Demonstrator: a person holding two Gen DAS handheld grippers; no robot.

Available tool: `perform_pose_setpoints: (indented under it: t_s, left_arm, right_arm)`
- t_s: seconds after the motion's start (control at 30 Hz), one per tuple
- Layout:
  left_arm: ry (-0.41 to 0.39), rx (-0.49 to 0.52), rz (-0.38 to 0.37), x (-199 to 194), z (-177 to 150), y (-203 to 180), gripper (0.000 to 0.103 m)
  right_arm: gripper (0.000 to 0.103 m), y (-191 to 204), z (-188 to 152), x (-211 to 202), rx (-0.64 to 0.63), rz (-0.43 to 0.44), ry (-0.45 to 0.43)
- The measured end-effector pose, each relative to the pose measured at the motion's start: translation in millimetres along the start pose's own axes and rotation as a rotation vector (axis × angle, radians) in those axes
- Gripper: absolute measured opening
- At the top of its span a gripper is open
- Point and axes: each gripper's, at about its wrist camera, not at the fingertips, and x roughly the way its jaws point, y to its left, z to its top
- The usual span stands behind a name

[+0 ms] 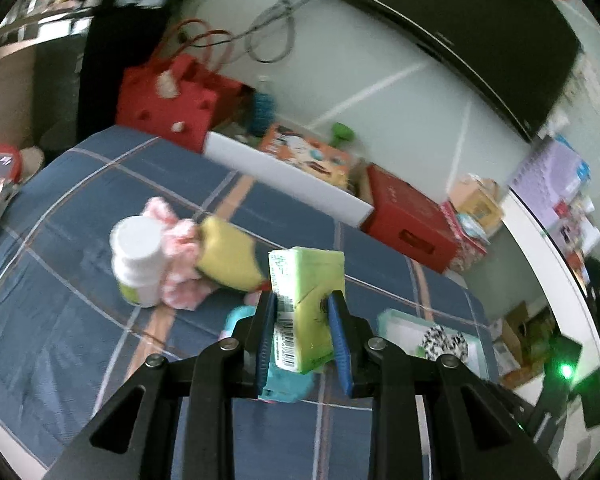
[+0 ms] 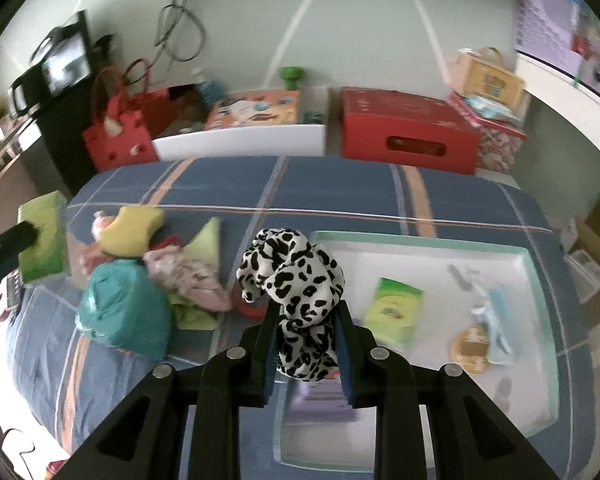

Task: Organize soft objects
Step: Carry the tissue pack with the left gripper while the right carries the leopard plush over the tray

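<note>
My left gripper [image 1: 303,300] is shut on a green tissue pack [image 1: 305,300] and holds it above the blue plaid bed [image 1: 80,320]. It also shows in the right wrist view [image 2: 44,240]. My right gripper [image 2: 307,312] is shut on a black-and-white spotted cloth [image 2: 296,280], held over the near left edge of a pale green tray [image 2: 540,292]. The tray holds another green tissue pack [image 2: 394,310], a light blue item [image 2: 496,320] and an orange round item [image 2: 472,346]. The cloth and tray show in the left wrist view [image 1: 444,342].
On the bed lie a white bottle [image 1: 138,260], a pink cloth [image 1: 180,264], a yellow pouch [image 1: 230,256] and a teal bag [image 2: 126,312]. Red boxes [image 2: 408,136], a red tote [image 2: 120,132] and a white board [image 2: 240,144] stand beyond the bed.
</note>
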Motion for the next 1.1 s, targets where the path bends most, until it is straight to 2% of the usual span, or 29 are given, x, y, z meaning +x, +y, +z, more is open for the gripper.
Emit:
perform_pose_setpoints:
  t_s: [0.23, 0.5, 0.7, 0.83, 0.93, 1.1]
  left_arm:
    - [0.077, 0.114, -0.104, 18.2, -21.2, -46.2, 0.024]
    - [0.136, 0.209, -0.168, 40.3, -43.2, -80.0, 0.023]
    - [0.213, 0.271, -0.221, 63.7, -59.3, -103.3, 0.023]
    - [0.238, 0.304, -0.223, 77.5, -62.0, -117.5, 0.023]
    - [0.274, 0.316, -0.231, 93.5, -60.9, -128.8, 0.023]
    - [0.285, 0.372, -0.206, 120.3, -57.8, -147.8, 0.023]
  right_arm:
    - [0.027, -59.4, -5.7, -8.0, 0.147, -0.094, -0.003]
    - [0.027, -112.8, -16.5, -13.1, 0.276, -0.181, 0.006]
    - [0.027, -152.2, -31.6, -14.8, 0.365, -0.286, 0.034]
    - [0.027, -175.4, -41.1, -11.9, 0.426, -0.349, 0.057]
    - [0.027, -183.6, -45.4, -6.7, 0.448, -0.358, 0.074]
    - [0.027, -193.8, -49.5, 4.4, 0.466, -0.363, 0.095]
